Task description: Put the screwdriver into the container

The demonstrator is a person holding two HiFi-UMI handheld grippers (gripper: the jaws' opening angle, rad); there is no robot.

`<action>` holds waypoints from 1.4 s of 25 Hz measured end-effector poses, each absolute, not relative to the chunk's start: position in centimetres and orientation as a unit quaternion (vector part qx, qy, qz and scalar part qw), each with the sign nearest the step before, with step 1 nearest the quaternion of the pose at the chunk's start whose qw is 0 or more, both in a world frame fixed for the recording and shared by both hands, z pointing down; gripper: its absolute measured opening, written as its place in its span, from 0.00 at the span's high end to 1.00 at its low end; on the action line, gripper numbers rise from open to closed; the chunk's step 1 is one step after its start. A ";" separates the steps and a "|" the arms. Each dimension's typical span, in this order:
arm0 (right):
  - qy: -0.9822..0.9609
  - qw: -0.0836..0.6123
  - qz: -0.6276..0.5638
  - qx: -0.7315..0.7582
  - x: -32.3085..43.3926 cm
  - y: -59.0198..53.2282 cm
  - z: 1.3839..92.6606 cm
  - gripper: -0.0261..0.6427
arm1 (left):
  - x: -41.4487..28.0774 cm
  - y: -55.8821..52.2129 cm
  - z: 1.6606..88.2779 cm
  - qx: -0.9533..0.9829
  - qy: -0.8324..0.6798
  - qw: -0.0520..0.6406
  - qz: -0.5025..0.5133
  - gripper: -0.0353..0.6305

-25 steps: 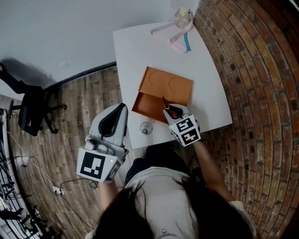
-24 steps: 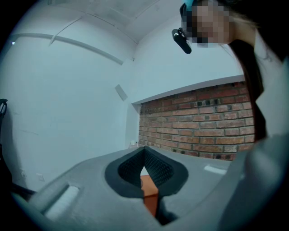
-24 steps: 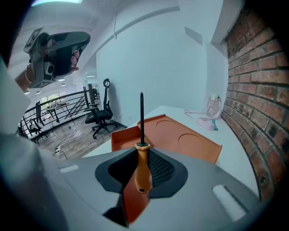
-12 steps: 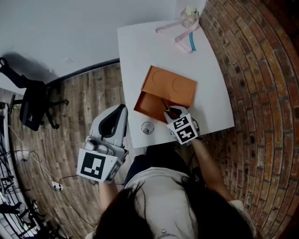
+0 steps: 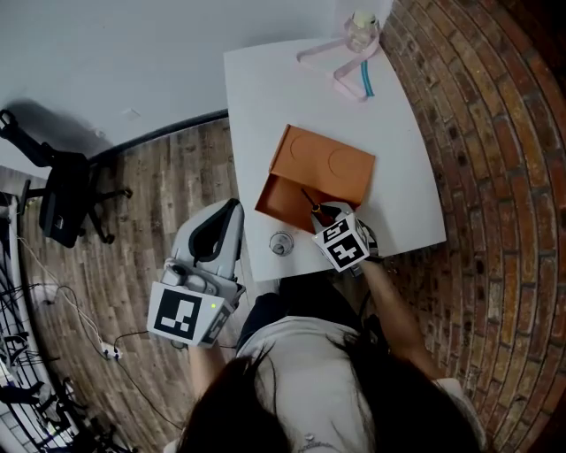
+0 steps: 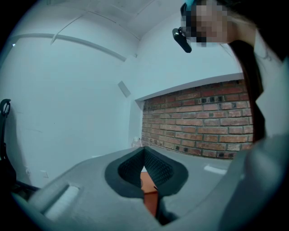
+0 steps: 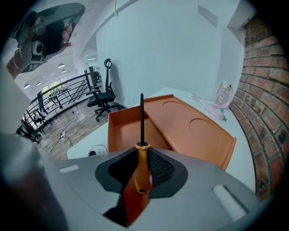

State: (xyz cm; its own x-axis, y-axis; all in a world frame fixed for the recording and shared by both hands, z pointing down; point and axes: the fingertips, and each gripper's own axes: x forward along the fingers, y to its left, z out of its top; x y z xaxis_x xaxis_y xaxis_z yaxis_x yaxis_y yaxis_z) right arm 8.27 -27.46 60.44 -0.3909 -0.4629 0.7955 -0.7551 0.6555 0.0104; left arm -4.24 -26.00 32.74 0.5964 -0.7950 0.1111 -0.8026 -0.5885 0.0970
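An orange container (image 5: 329,166) lies on the white table (image 5: 265,97), with its open compartment (image 7: 124,126) on the near left side. My right gripper (image 5: 325,215) is shut on the screwdriver (image 7: 141,164) by its orange handle. The black shaft (image 5: 309,199) points down and forward over the open compartment, its tip just above the floor of it. My left gripper (image 5: 230,211) hangs off the table's left edge over the wooden floor. Its pads (image 6: 156,164) meet at the tip with nothing held.
A small round clear object (image 5: 280,241) sits on the table near its front edge, left of my right gripper. A pink hanger (image 5: 340,62) and a jar (image 5: 361,25) lie at the far end. The brick wall (image 5: 495,133) runs along the right; an office chair (image 5: 60,205) stands far left.
My right gripper has sunk a little and tipped further downward, bringing the screwdriver tip closer to the open compartment. The left gripper has stayed put.
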 end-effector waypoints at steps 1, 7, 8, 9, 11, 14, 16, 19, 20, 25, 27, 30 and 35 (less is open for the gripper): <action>-0.813 0.409 0.181 0.373 8.3 -27.5 60.6 0.84 | -4.2 -26.0 32.6 0.892 -0.447 0.069 0.024 0.94; -0.804 0.440 0.180 0.357 8.1 -27.3 61.5 0.84 | -4.5 -26.2 32.5 0.888 -0.454 0.074 0.023 0.94; -0.802 0.446 0.180 0.354 8.0 -27.3 61.6 0.84 | -4.6 -26.3 32.5 0.888 -0.454 0.074 0.024 0.94; -0.800 0.452 0.180 0.351 8.0 -27.3 61.7 0.84 | -4.6 -26.3 32.5 0.888 -0.454 0.073 0.024 0.94; -0.797 0.463 0.182 0.343 7.8 -27.3 62.0 0.84 | -4.8 -26.3 32.6 0.888 -0.455 0.069 0.026 0.94; -0.792 0.478 0.181 0.334 7.7 -27.2 62.2 0.84 | -5.1 -26.2 32.7 0.886 -0.459 0.066 0.029 0.94; -0.790 0.485 0.182 0.330 7.7 -27.3 62.3 0.84 | -5.1 -26.3 32.5 0.886 -0.458 0.065 0.026 0.94; -0.787 0.491 0.183 0.325 7.5 -27.5 62.7 0.84 | -5.2 -26.4 32.3 0.885 -0.461 0.065 0.021 0.94; -0.787 0.492 0.185 0.323 7.5 -27.5 62.8 0.84 | -5.2 -26.4 32.2 0.885 -0.461 0.065 0.018 0.94; -0.784 0.499 0.188 0.319 7.2 -27.8 63.2 0.84 | -5.5 -26.8 32.0 0.884 -0.463 0.064 0.014 0.94; -0.782 0.502 0.190 0.315 7.0 -27.8 63.4 0.84 | -5.6 -26.9 32.0 0.884 -0.463 0.061 0.015 0.94; -0.780 0.509 0.190 0.310 6.8 -27.9 63.7 0.84 | -5.6 -27.0 32.2 0.884 -0.464 0.056 0.023 0.94; -0.779 0.512 0.190 0.307 6.4 -28.5 64.0 0.84 | -5.6 -27.1 32.8 0.881 -0.467 0.062 0.039 0.94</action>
